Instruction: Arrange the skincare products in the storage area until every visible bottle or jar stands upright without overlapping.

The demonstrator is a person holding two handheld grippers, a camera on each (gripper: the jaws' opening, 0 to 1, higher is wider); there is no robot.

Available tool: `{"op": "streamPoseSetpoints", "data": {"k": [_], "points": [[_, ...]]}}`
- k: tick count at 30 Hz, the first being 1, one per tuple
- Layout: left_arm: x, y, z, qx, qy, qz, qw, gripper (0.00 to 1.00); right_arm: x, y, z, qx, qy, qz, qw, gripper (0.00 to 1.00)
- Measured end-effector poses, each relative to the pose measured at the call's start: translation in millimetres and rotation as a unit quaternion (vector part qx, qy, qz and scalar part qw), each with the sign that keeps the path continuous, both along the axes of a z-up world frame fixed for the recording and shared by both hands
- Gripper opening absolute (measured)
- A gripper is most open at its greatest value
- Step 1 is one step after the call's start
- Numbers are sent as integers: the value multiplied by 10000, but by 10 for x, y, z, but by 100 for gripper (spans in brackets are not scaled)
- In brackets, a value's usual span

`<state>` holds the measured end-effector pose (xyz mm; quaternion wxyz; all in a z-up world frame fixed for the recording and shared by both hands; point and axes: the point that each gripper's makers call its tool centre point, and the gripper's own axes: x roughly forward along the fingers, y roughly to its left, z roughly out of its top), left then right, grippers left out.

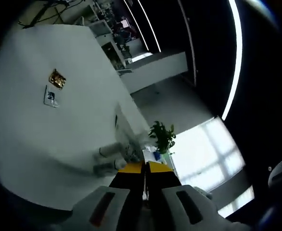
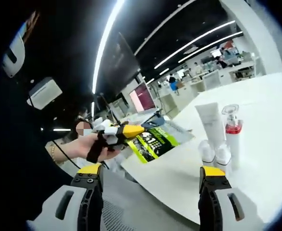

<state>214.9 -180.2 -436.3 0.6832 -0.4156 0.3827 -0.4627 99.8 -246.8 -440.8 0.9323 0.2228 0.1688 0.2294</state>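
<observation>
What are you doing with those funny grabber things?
A person is holding a two-jaw gripper in each hand beside a white table. The right gripper is open, facing a white tube, a pump bottle with a red band and two small white bottles, all upright together near the table's edge. The left gripper, held in the person's hand, is shut with nothing in it. Neither gripper touches a bottle.

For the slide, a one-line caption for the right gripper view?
Open right gripper faces upright tube, pump bottle and two small bottles on white table; the left gripper is closed in a hand.
</observation>
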Motion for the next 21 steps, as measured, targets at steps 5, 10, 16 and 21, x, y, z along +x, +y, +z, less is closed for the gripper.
{"op": "streamPoseSetpoints", "data": {"k": [5, 10, 16, 21], "points": [[71, -72, -166, 192, 26, -17, 9998, 0, -21, -100, -34, -154, 51, -94, 9998, 92], [78, -173, -317, 382, -3, -62, 9993, 0, -40, -169, -90, -307, 139, -140, 9993, 98], [145, -232, -499, 519, -33, -152, 9985, 0, -49, -227, -160, -330, 281, -217, 9988, 99], [223, -300, -689, 660, -4, -95, 9978, 0, -58, -205, -183, -313, 312, -254, 9987, 99]]}}
